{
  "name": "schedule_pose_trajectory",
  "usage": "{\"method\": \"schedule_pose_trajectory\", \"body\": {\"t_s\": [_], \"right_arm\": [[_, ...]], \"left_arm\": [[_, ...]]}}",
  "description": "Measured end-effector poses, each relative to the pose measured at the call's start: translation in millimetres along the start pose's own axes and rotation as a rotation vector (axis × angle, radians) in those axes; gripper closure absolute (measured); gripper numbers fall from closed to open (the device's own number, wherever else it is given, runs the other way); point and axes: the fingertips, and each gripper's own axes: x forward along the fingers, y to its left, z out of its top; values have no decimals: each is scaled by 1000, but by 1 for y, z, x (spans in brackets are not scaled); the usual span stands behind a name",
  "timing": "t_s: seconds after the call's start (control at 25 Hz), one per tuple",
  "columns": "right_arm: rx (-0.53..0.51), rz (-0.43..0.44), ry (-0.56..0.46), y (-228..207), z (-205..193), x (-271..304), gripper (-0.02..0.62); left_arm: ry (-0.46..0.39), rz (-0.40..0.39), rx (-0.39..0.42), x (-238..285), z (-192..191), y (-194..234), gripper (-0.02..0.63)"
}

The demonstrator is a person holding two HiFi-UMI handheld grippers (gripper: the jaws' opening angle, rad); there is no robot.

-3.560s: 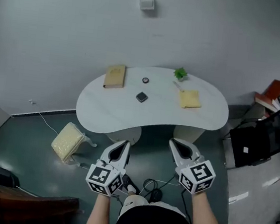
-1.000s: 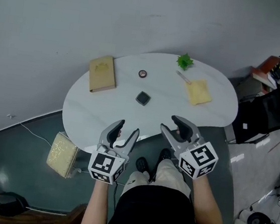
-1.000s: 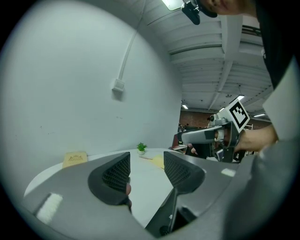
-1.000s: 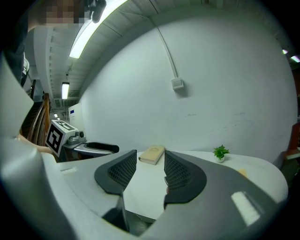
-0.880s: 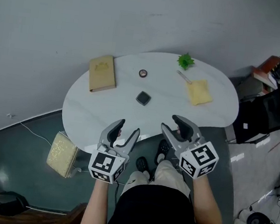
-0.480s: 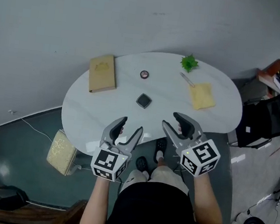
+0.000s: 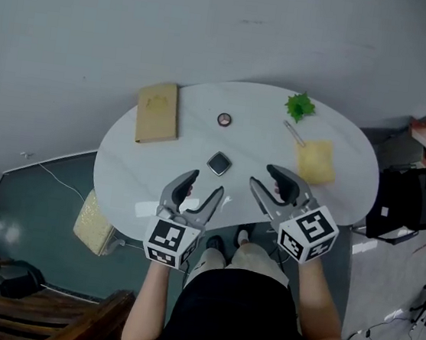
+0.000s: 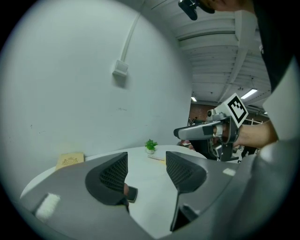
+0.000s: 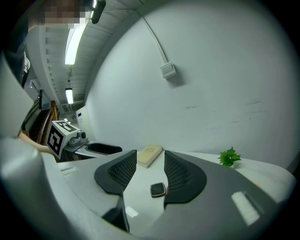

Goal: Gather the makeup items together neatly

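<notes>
Left hand-held gripper (image 7: 202,185): I see it spread, just been opening, empty.
Right hand-held gripper (image 7: 267,178): spread, empty.
Small black square makeup case (image 7: 218,162): on white oval surface (image 7: 144,166), just ahead of both.

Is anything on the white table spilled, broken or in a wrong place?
Nothing looks spilled or broken. The items only lie scattered over the white table: a dark square compact in the middle, a small round container beyond it, a thin stick beside a yellow pad at the right.
</notes>
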Motion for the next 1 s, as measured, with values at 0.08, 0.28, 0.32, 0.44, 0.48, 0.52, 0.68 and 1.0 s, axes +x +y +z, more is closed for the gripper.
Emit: {"method": "schedule_pose_trajectory", "body": {"t_s": [0.08, 0.28, 0.32, 0.44, 0.48, 0.52, 0.68, 1.0], "right_arm": [[-3, 23, 8, -12, 3, 9, 428], [-14, 82, 22, -37, 8, 23, 428], [-17, 93, 26, -40, 7, 25, 428], [-30, 124, 45, -48, 4, 34, 428], [-34, 132, 54, -50, 3, 37, 428], [-36, 138, 62, -51, 2, 38, 428], [-37, 161, 72, -53, -1, 45, 428], [-18, 179, 89, -58, -13, 54, 428]], "left_arm": [[14, 16, 4, 13, 1, 4, 347], [35, 74, -28, 36, -4, 13, 344], [41, 84, -34, 40, -6, 14, 342], [64, 106, -49, 50, -16, 17, 339], [74, 110, -52, 52, -21, 17, 333], [83, 114, -56, 54, -25, 16, 330], [111, 122, -62, 62, -38, 17, 320], [162, 112, -49, 81, -62, 28, 308]]}}
